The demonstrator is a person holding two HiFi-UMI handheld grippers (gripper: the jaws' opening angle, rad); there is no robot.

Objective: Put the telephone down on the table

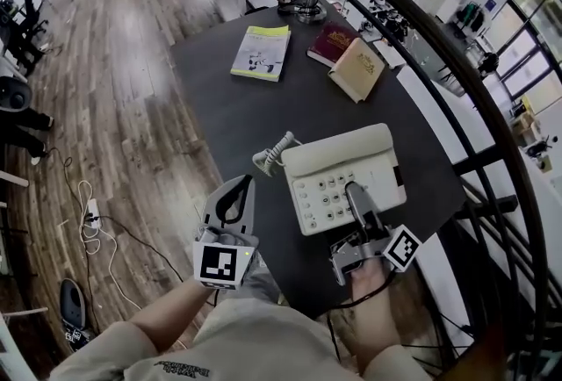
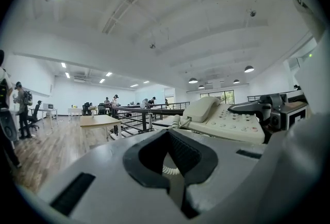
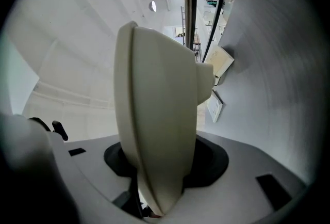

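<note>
While we look steeply down, a wooden floor (image 1: pixel 123 107) strewn with loose cables fills the far left, beside a dark table (image 1: pixel 237 125). At the table's near left edge sit the left tongs (image 1: pixel 243 184). Their two jaws are pressed together at the tips and pinch nothing, leaving only a hollow between the dark pads. Through that hollow, in the left gripper view, we see a coiled cord (image 1: pixel 277 151) lying just ahead of the tips. The cord runs right to the cream push-button telephone (image 1: pixel 378 168). It sits over the near right part of the table, keypad up, with the handset in its cradle along the far side. The right tongs (image 1: pixel 355 195) clamp the telephone by its near edge. One jaw lies across the keypad and the other is out of sight beneath the body. In the right gripper view the cream casing stands edge-on and fills the gap between jaws held well apart by its thickness. We cannot tell whether the base rests on the tabletop or is carried just above it. Across the far half of the table, left to right, lie a yellow-green booklet (image 1: pixel 261 52), a dark red book (image 1: pixel 332 43) and, just beside it, a tan book (image 1: pixel 356 68). A black railing (image 1: pixel 457 81) curves down the right side.
</note>
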